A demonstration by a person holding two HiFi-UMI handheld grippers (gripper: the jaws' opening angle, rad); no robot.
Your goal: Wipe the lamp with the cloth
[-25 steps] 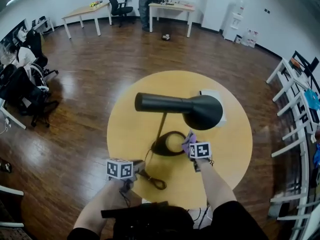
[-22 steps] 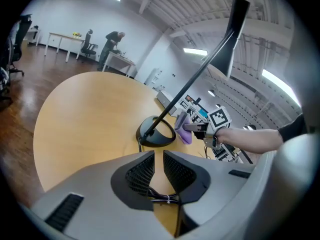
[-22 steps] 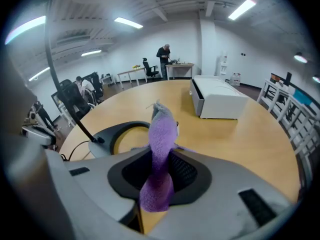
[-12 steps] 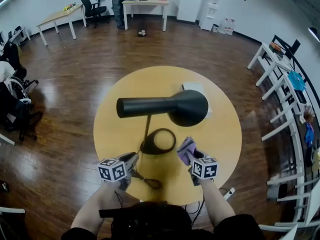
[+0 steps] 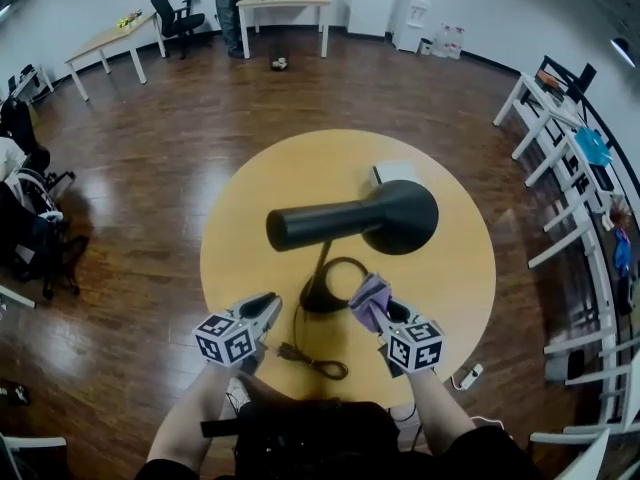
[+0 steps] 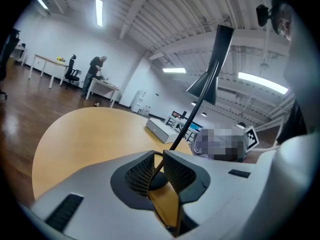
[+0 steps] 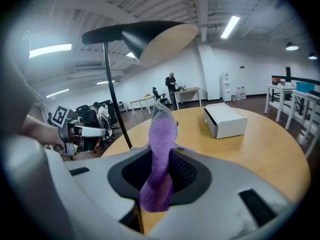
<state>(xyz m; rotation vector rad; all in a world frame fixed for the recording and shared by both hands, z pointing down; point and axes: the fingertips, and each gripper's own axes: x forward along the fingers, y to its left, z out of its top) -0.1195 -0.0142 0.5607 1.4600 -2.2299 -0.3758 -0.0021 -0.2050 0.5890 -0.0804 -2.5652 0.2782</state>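
Over the round bench | we clamp purple cloth in right hand-held gripper | left hand-held gripper closed, empty | cloth short of black desk lamp; wiping seemingly all ahead

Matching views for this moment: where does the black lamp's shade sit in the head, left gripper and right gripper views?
Head view: shade just right of centre, over the round table.
Left gripper view: shade upper right of centre, seen from low down.
Right gripper view: shade at top, left of centre, pale opening facing right.
Shared landmark: the white box on the table, in all three views.
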